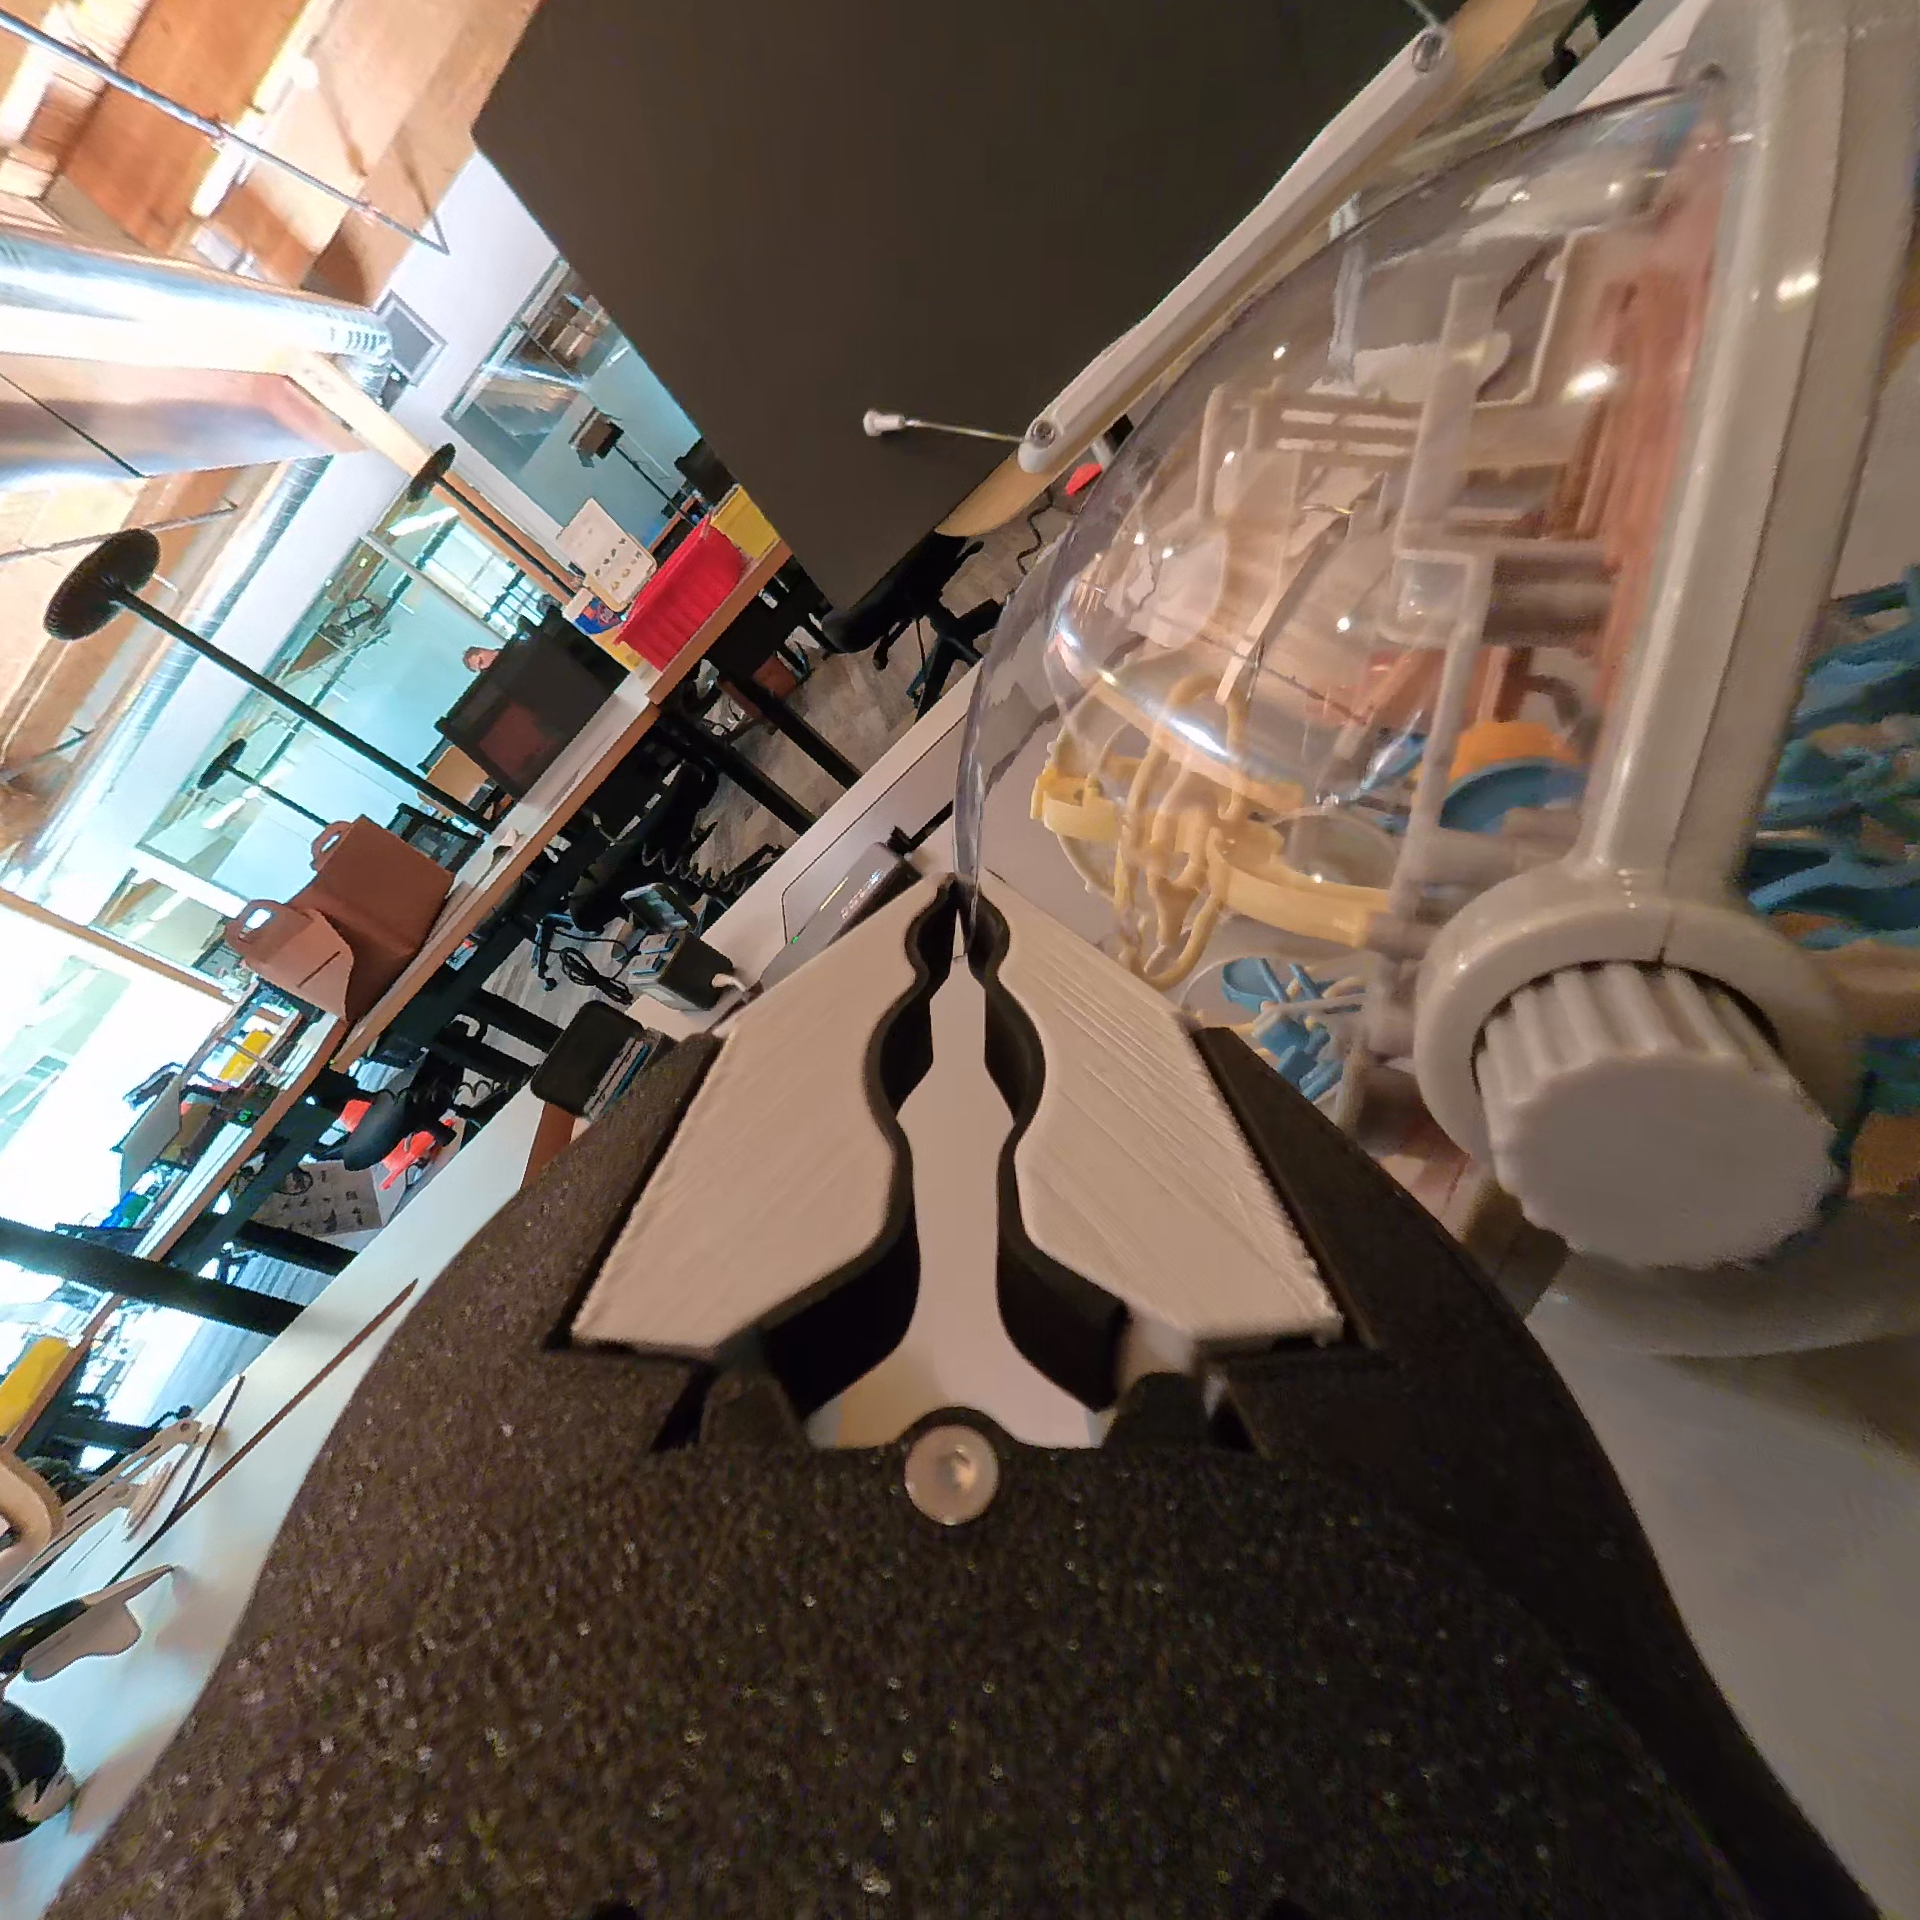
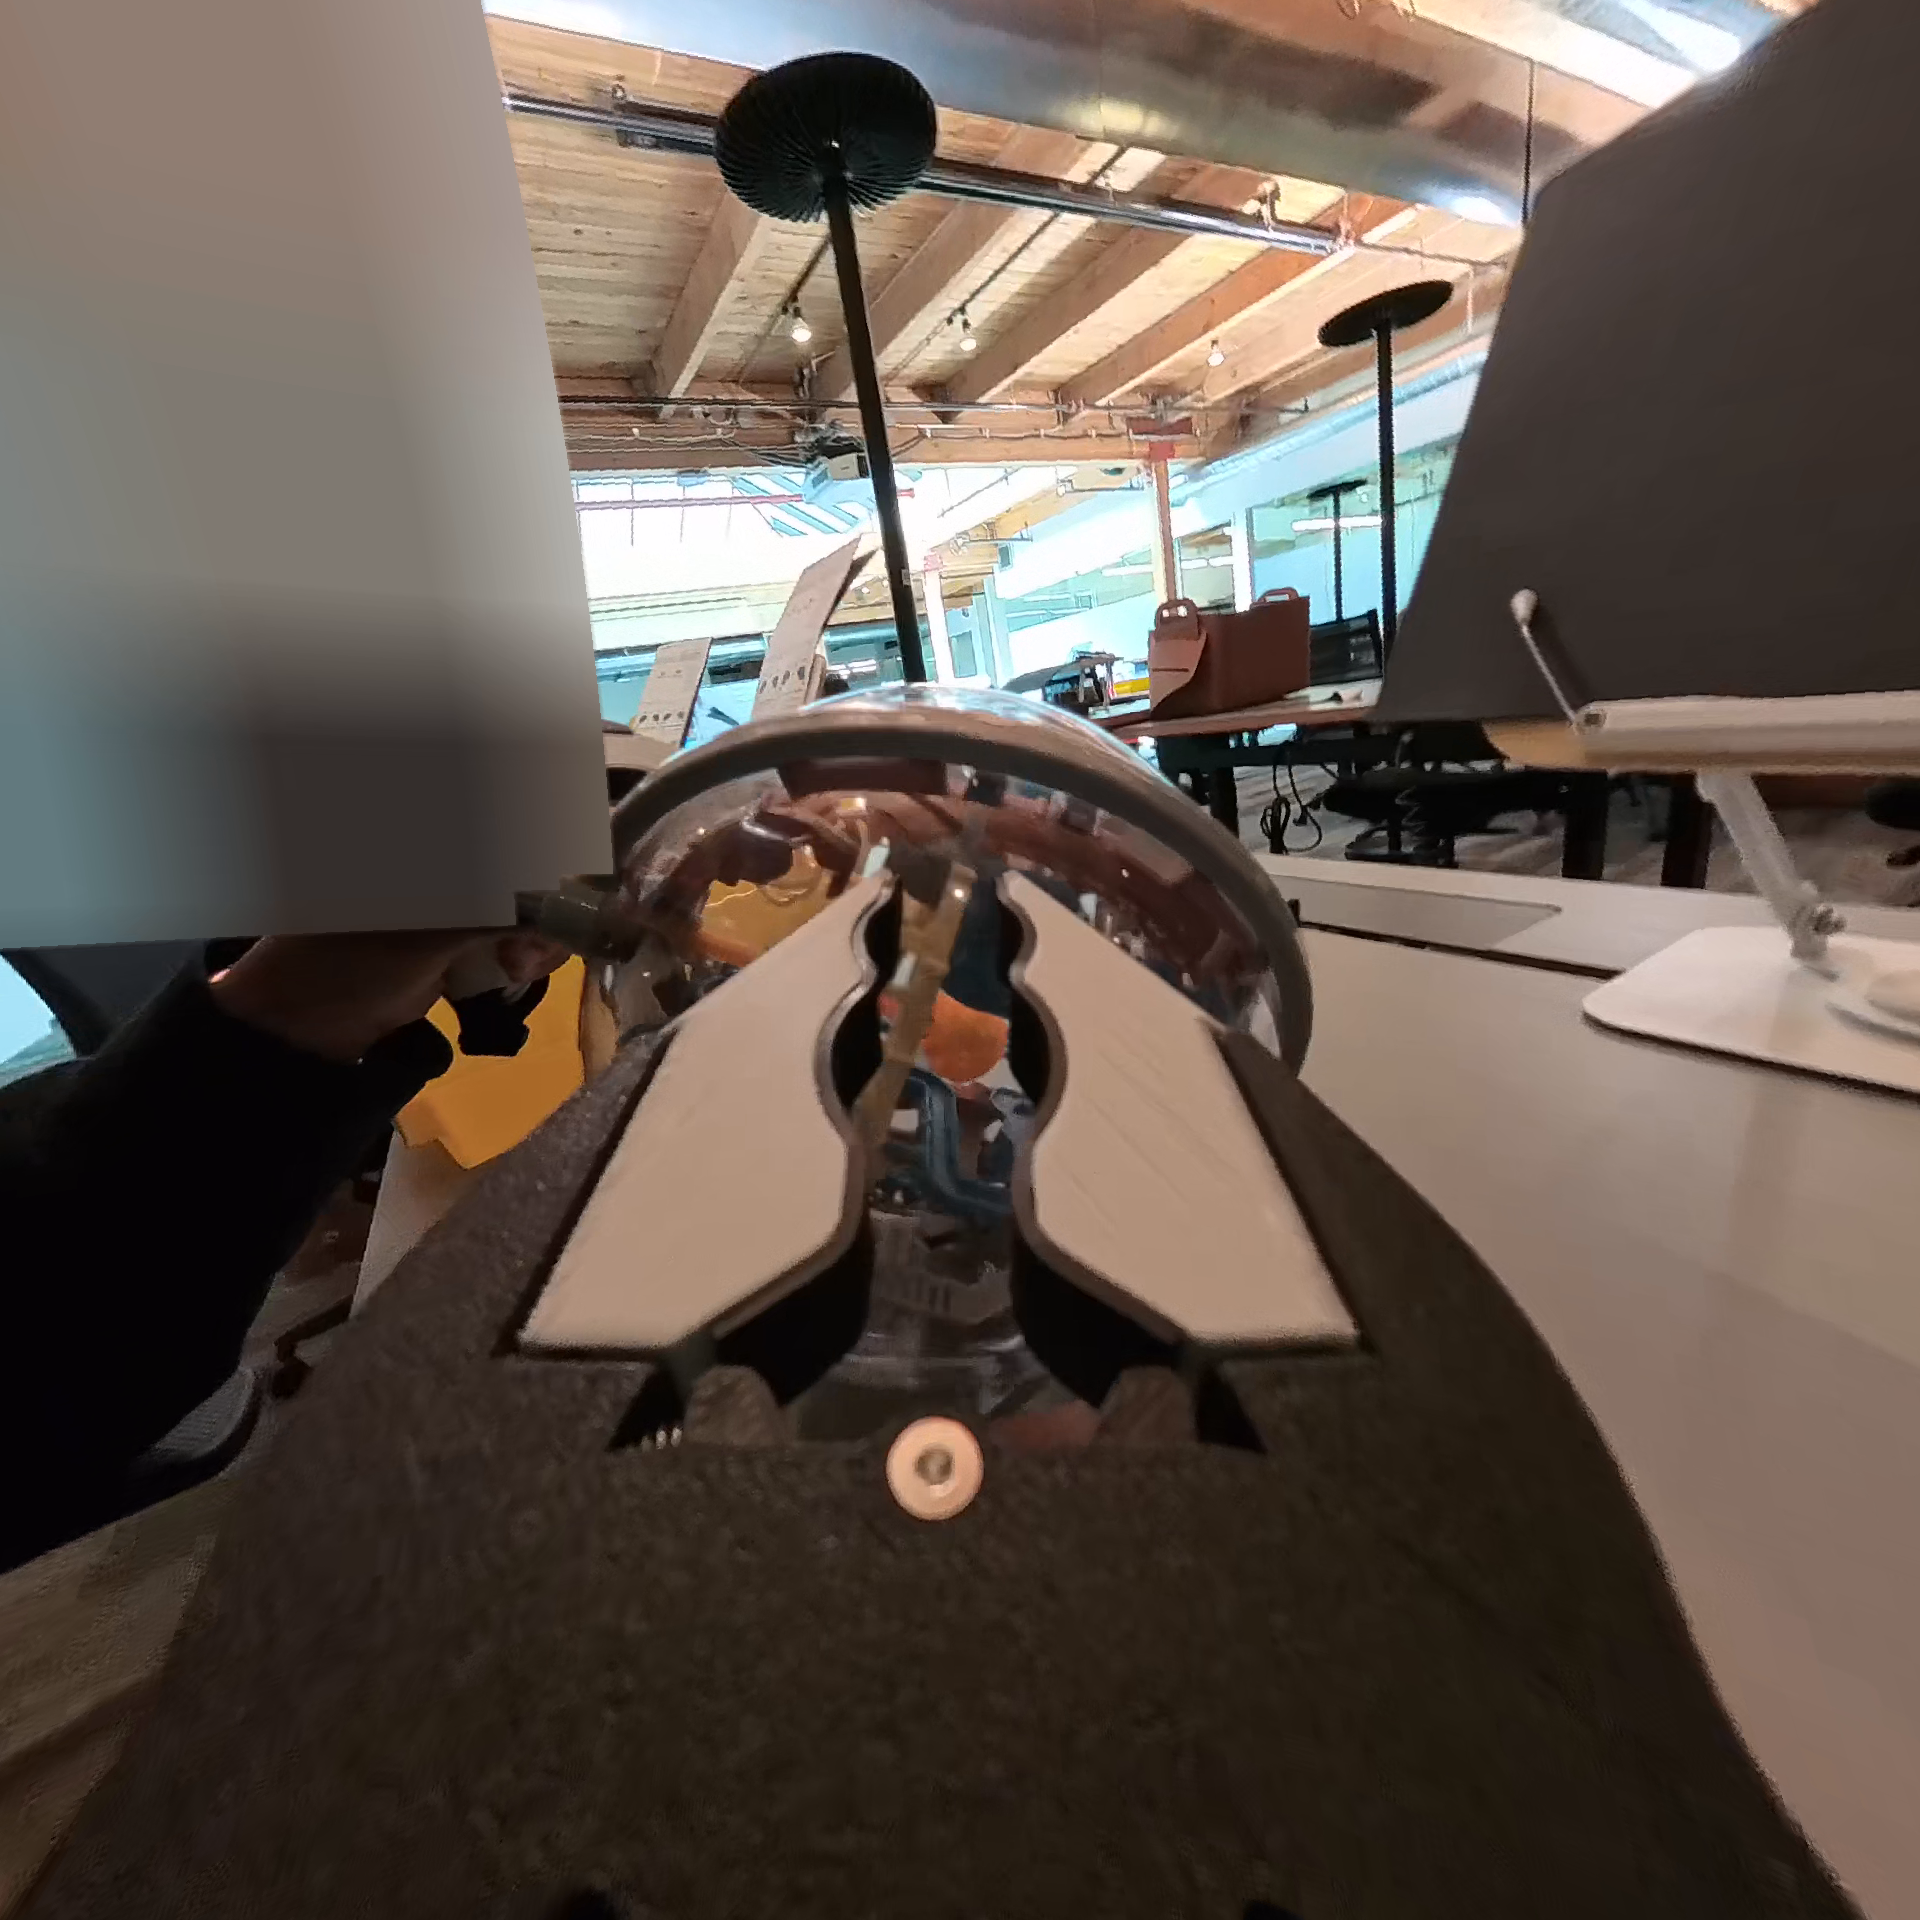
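A clear plastic ball [image 1: 1299, 623] holds a maze of beige, grey, blue and orange tracks. A grey ring [image 1: 1683, 582] runs round it, with a ribbed grey knob [image 1: 1652, 1122] at the side. My left gripper [image 1: 961, 930] is shut, and its tips meet right at the ball's curved edge. In the right wrist view the ball [image 2: 810, 862] lies just ahead and partly under my right gripper [image 2: 948, 888]. Its fingers stand slightly apart over the ball, and a beige track shows through the gap. A hand in a dark sleeve [image 2: 343, 997] is at the ball's left side, next to a yellow part [image 2: 499, 1091].
The ball rests on a white table [image 2: 1558, 1247]. A white stand [image 2: 1745, 997] carrying a large black panel [image 2: 1714, 416] is at the right, close behind the ball. Flat wooden cut-outs [image 1: 104, 1475] lie at the table's left. Desks and chairs fill the room beyond. There is about 15 cm between the tips of the two grippers.
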A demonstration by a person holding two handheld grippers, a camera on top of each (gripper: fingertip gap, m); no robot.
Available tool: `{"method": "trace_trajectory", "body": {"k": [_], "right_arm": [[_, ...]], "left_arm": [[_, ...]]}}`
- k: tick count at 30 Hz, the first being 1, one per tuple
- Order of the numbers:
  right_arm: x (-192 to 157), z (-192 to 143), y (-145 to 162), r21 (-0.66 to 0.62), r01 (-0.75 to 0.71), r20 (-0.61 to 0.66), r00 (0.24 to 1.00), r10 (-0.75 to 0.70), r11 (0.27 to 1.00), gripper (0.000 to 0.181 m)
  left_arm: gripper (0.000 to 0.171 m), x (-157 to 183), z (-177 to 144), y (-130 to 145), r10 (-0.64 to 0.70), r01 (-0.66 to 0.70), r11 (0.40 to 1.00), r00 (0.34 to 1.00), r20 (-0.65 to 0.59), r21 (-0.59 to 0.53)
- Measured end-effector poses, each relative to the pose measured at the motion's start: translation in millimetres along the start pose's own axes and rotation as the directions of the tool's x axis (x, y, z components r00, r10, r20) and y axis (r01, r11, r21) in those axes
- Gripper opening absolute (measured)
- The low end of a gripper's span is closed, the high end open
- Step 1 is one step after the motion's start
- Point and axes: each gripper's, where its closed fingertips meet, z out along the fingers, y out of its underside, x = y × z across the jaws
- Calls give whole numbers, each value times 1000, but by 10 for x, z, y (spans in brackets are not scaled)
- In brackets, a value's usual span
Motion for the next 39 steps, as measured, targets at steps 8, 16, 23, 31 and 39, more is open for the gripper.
{"method": "trace_trajectory", "body": {"k": [8,16,23,31,39], "right_arm": [[-580,-44,-216,95,208,126,968,-219,974,38],[-1155,59,156,-50,741,170,668,-725,670,58],[-1168,159,341,-192,887,132,448,-884,421,58],[-1154,149,443,-257,921,167,340,-925,293,30],[-1052,34,692,-313,931,329,291,-898,187,30]], "left_arm": [[0,78,-94,-157,57,-57,998,998,18,9],[0,198,-222,-364,114,-115,993,993,35,30],[0,326,-346,-538,217,-220,975,972,90,22],[0,338,-416,-574,205,-207,978,976,71,8],[0,266,-429,-524,134,-134,991,991,-2,19]]}}
